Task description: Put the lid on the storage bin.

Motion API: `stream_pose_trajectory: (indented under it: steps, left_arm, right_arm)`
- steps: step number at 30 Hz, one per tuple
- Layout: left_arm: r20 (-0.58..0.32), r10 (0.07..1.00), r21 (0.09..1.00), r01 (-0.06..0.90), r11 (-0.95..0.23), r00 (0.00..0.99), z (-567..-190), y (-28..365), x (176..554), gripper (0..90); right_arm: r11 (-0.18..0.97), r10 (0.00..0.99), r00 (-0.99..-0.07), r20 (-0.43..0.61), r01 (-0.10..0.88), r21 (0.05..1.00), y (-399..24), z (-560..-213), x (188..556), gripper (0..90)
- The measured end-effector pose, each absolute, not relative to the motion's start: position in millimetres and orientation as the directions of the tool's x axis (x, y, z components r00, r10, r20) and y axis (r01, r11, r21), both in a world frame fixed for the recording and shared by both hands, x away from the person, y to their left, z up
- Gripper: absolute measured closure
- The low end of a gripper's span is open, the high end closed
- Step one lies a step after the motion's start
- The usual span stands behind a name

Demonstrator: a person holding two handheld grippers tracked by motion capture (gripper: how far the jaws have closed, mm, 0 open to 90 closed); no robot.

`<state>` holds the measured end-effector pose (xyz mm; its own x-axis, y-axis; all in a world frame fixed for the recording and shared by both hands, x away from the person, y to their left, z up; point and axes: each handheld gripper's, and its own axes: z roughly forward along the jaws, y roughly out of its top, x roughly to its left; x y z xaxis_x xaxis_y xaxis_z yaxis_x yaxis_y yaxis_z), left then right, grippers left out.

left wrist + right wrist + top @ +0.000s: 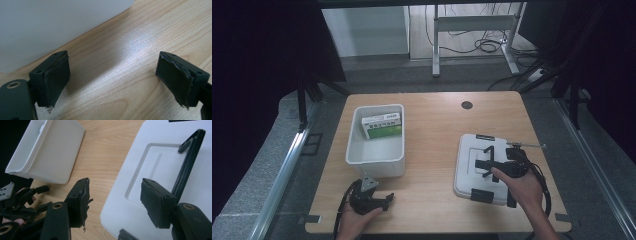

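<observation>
At the bottom left of the high view, a hand is holding the left tool low over the wooden tabletop, just in front of a white bin. In the left gripper view its jaws are standing wide apart with nothing between them, and the bin's plain wall is filling the upper left of the frame.

At the lower right of the high view, the other hand is holding the right tool over a white lid that is lying flat on the tabletop. This tool is also spread open and gripping nothing. In the right gripper view its two pads are hanging above the lid's near left corner, one over bare wood and one over the lid's sunken centre panel.

The relation that matters: a black handle is lying folded flat on the lid, just ahead and to the right of the right tool in its own view. Its long bar is running away from the tool toward the upper right of that frame. The right tool is touching distance from it; the left tool is well apart, across the tabletop.

Farthest off, toward the upper left of the high view, a green and white box is resting inside the bin at its far end.
</observation>
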<state>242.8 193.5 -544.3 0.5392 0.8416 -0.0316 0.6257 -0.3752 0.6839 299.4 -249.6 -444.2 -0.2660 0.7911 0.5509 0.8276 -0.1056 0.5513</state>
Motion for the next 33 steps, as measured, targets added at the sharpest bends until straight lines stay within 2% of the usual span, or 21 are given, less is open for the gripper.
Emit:
stream_pose_trajectory:
  steps: [17, 25, 33]
  left_arm:
    - [-0.033, 0.842, 0.684, 0.627, -0.374, 0.538, -544, 194, 242, 12.2]
    - [-0.034, 0.844, 0.684, 0.628, -0.371, 0.536, -544, 194, 242, 12.2]
    - [-0.034, 0.844, 0.684, 0.628, -0.371, 0.536, -544, 194, 242, 12.2]
  right_arm:
    - [-0.105, 0.839, -0.196, 0.507, 0.857, 0.504, -263, -433, 313, 40.2]
    - [-0.112, 0.855, -0.144, 0.498, 0.887, 0.449, -269, -440, 324, 40.3]
    - [-0.102, 0.882, -0.092, 0.463, 0.92, 0.378, -268, -451, 341, 44.9]
